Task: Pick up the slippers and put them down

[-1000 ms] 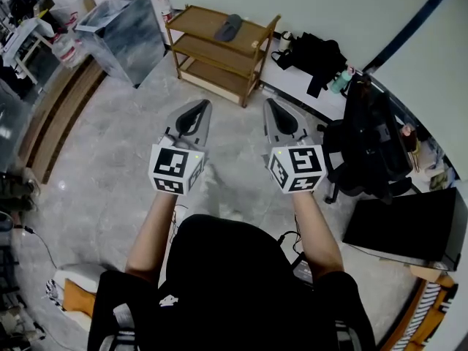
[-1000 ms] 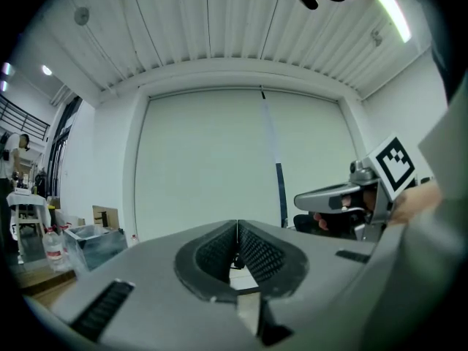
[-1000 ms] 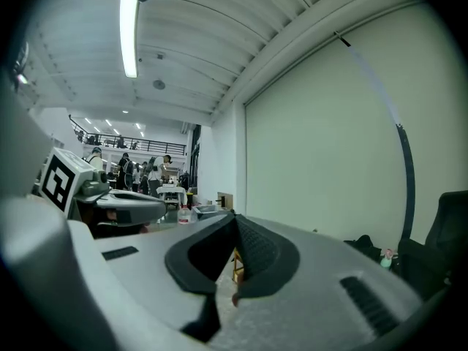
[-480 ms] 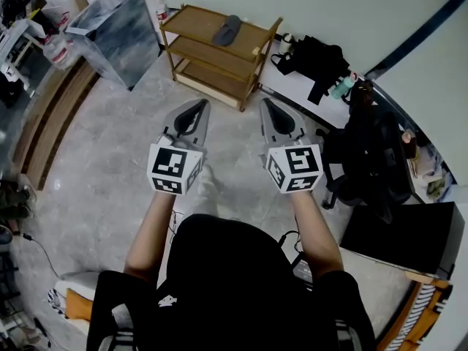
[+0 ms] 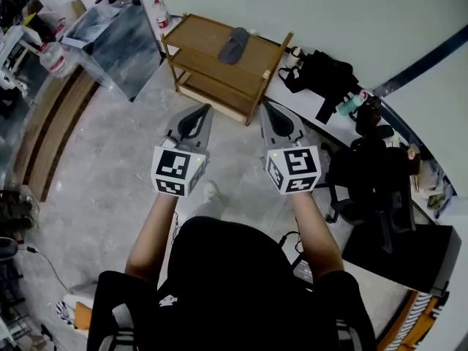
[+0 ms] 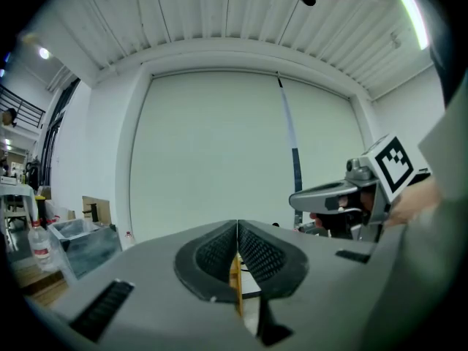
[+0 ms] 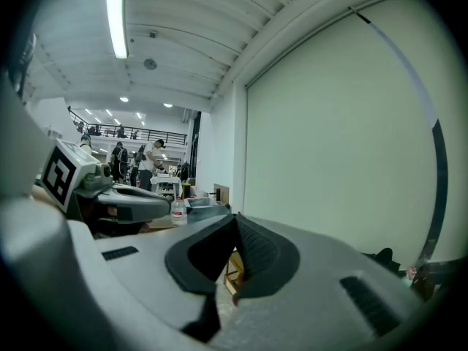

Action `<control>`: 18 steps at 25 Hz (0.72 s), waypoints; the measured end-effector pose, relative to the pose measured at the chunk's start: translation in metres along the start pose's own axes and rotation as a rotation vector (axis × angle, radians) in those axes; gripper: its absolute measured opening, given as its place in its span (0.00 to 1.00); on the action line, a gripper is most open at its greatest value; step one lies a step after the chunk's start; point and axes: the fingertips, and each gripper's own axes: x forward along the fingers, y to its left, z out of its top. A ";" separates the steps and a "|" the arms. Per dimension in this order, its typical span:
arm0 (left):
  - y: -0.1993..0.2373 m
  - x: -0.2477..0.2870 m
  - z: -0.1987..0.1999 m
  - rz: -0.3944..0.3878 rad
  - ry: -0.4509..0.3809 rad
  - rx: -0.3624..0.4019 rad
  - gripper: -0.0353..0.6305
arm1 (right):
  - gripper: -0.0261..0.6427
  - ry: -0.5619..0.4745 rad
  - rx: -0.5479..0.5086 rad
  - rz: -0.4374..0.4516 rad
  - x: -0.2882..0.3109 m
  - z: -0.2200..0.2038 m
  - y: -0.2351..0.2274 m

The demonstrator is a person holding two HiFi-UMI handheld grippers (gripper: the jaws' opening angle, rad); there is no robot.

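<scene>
A single dark grey slipper [image 5: 234, 44] lies on the top board of a low wooden shelf rack [image 5: 196, 50] against the wall. My left gripper [image 5: 201, 110] and right gripper [image 5: 265, 106] are held side by side over the floor, pointing level at the rack and just short of its near edge. Both are shut with nothing between the pads. In the left gripper view the closed jaws [image 6: 238, 227] hide most of the rack; the right gripper [image 6: 344, 196] shows beside them. The right gripper view shows its closed jaws [image 7: 235, 219] and a corner of the rack [image 7: 232, 270].
A grey marbled box [image 5: 110, 31] stands left of the rack, with a water bottle [image 5: 157, 9] behind it. A black bag [image 5: 322, 68] and a green bottle [image 5: 349, 102] lie to the right. A black office chair [image 5: 373, 174] stands near my right arm.
The person has walked toward the rack, which now lies closer to both gripper tips. Both grippers advanced together and stayed shut.
</scene>
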 end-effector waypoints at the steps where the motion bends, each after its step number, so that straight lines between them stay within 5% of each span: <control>1: 0.011 0.008 0.000 0.000 0.004 0.002 0.06 | 0.04 0.002 0.002 -0.002 0.013 0.002 -0.002; 18: 0.148 0.104 -0.014 -0.034 0.018 -0.012 0.06 | 0.04 0.052 -0.003 -0.050 0.177 0.002 -0.025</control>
